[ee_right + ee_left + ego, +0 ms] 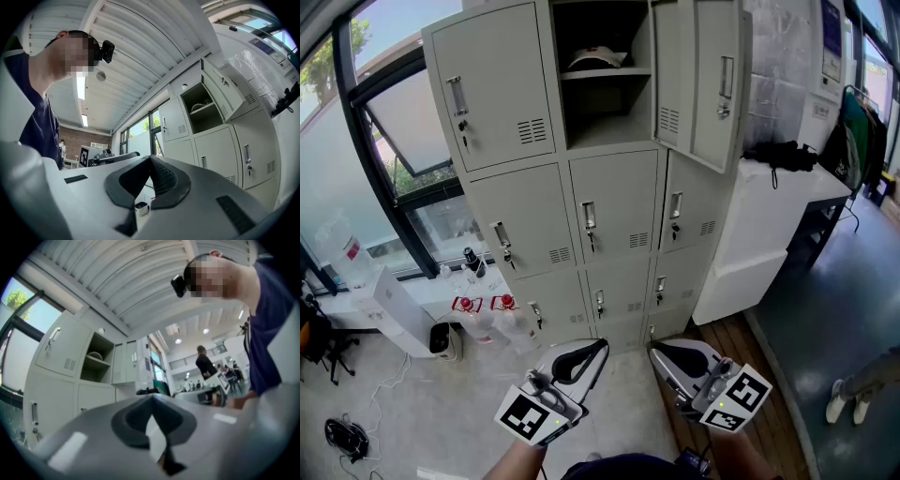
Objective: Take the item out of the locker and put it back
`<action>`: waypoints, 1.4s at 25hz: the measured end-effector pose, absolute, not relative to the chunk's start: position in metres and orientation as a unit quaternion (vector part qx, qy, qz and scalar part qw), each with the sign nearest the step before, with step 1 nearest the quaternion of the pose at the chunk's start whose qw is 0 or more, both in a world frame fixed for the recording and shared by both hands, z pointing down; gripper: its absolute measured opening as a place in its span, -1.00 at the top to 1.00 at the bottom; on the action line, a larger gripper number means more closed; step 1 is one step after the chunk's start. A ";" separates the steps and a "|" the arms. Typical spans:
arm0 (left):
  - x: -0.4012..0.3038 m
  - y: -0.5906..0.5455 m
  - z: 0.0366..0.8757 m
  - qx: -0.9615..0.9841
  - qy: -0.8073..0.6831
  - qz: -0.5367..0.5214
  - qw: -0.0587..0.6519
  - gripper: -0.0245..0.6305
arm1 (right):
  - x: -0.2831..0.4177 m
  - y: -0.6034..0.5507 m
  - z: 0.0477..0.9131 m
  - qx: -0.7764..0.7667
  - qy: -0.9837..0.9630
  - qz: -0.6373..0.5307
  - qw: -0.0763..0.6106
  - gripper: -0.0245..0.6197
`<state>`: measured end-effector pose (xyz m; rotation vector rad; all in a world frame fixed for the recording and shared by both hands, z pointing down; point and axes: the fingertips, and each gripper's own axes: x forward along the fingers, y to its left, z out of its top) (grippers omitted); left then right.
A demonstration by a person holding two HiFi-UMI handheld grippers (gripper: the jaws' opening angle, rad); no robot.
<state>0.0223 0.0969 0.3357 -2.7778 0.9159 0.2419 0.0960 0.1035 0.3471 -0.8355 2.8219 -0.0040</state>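
Note:
The grey locker bank (581,187) stands ahead, and the door (698,80) of its top middle compartment hangs open to the right. On that compartment's upper shelf lies a white cap (598,58); the cap (96,355) also shows small in the left gripper view, and the cap (202,101) in the right gripper view. Both grippers are held low, well short of the lockers, tips pointing at them. My left gripper (602,347) is shut with nothing in it. My right gripper (652,349) is shut and empty too. Each gripper view shows its jaws meeting, left gripper (152,397), right gripper (151,158).
Water bottles (492,314) and a white box (394,309) stand on the floor at the lockers' lower left. A white cabinet (769,225) with a black object (783,155) on top sits right of the lockers. Someone's shoes (839,398) show at far right.

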 end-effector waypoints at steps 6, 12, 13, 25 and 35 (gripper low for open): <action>0.041 0.106 0.336 -0.940 0.316 0.078 0.103 0.92 | 0.113 0.113 0.349 -0.275 0.956 -0.006 0.099 0.91; 0.057 0.117 0.338 -0.936 0.328 0.070 0.106 0.92 | 0.126 0.122 0.351 -0.261 0.960 -0.005 0.098 0.90; 0.059 0.118 0.338 -0.935 0.330 0.069 0.108 0.92 | 0.127 0.123 0.350 -0.260 0.960 -0.005 0.099 0.90; 0.060 0.109 0.322 -0.924 0.349 0.082 0.133 0.92 | 0.127 0.114 0.342 -0.249 0.964 0.013 0.091 0.90; 0.054 0.053 0.322 -0.927 0.338 0.092 0.134 0.92 | 0.124 0.058 0.344 -0.265 0.960 0.020 0.082 0.90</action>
